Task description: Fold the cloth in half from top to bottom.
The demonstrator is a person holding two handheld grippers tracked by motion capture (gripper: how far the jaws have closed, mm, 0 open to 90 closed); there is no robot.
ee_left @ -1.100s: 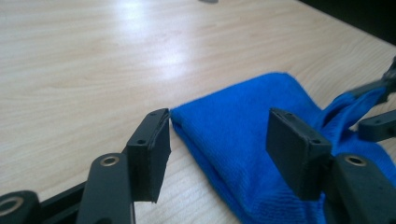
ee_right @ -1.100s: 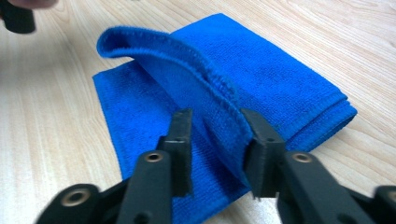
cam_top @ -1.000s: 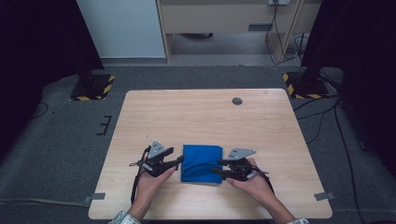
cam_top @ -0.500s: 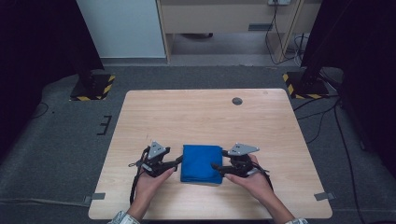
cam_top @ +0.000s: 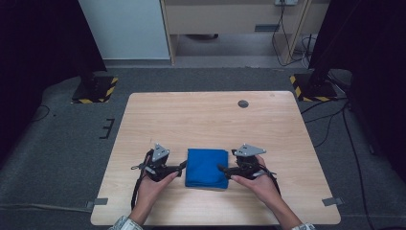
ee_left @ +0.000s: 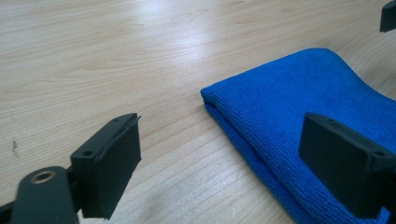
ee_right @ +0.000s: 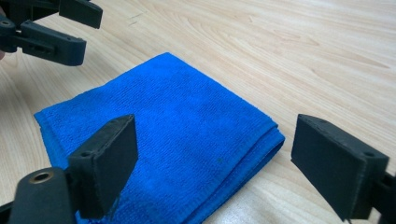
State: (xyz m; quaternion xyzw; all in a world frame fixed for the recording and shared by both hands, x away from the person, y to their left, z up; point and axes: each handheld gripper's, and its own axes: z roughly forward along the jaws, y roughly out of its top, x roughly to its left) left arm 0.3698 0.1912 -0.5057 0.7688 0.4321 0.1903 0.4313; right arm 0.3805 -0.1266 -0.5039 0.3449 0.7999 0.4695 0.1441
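Blue folded cloth (cam_top: 207, 167) lies flat on the light wood table (cam_top: 201, 120), near the person's edge, roughly centred between the two grippers. Folded into a thick square, several layers visible at the edges in both gripper views.

Left gripper (cam_top: 181, 167) sits just beside the cloth's left edge, held low over the table. Its jaws have just been opening and now stand wide apart. In the left gripper view the cloth's (ee_left: 303, 121) folded corner lies between and ahead of the jaws; one jaw is over bare wood, the other over the cloth's edge. Pads not pressing on it, as far as the view shows.

Right gripper (cam_top: 223, 168) is at the cloth's right edge, also low. Its jaws have just been opening too, now wide apart, nothing clamped. In the right gripper view the cloth (ee_right: 163, 140) spreads under and between the jaws, one jaw over the fabric, the other over bare wood past the folded corner. The left gripper (ee_right: 70, 32) shows at the top left of that view, beyond the cloth's far side.

Both hands, left hand (cam_top: 154, 184) and right hand (cam_top: 256, 181), rest near the table's near edge behind their grippers. Small dark round spot (cam_top: 243, 103) on the table's far side, well apart from the cloth; too small to tell whether it is a hole or a cap.
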